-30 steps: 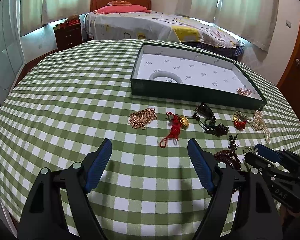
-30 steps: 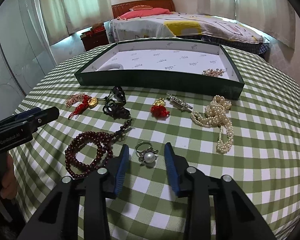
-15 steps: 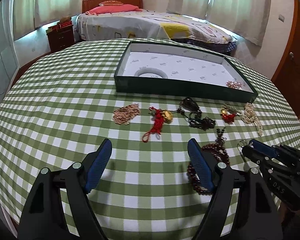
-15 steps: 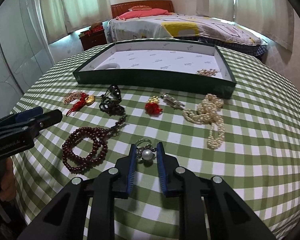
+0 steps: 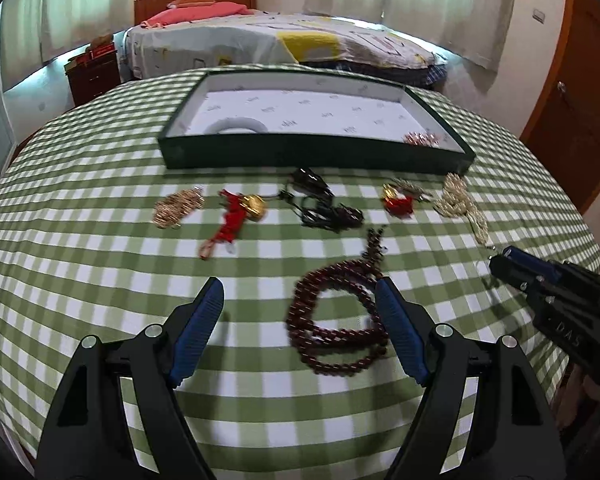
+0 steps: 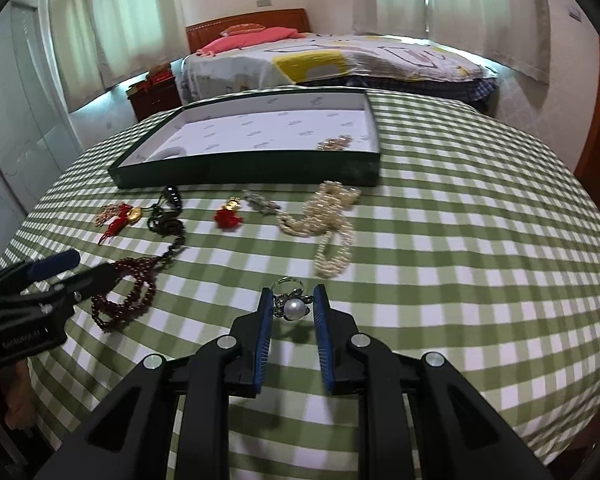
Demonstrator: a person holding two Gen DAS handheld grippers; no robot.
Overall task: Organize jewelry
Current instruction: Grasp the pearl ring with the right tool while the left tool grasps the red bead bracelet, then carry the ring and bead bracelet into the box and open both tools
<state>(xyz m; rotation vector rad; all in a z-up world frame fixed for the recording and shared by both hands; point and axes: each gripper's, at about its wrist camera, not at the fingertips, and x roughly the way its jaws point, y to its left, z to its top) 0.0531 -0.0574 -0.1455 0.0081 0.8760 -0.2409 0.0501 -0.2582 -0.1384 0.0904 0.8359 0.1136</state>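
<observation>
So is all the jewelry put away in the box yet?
Not yet. Two pieces look done: a white bangle and a small gold piece lie in the box. In hand: the right gripper has its fingers on either side of the pearl ring. The left gripper is open and holds nothing. The red beads, pearls and several other pieces wait on the table.

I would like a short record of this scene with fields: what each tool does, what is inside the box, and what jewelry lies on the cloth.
right tool: closed around the pearl ring, ring seems lifted just off the checked tablecloth
left tool: open, holds nothing, above the dark red bead string
green box: white bangle, small pinkish bead piece
on cloth: pearl necklace, red tassel charm, gold chain, black cord pendant
</observation>
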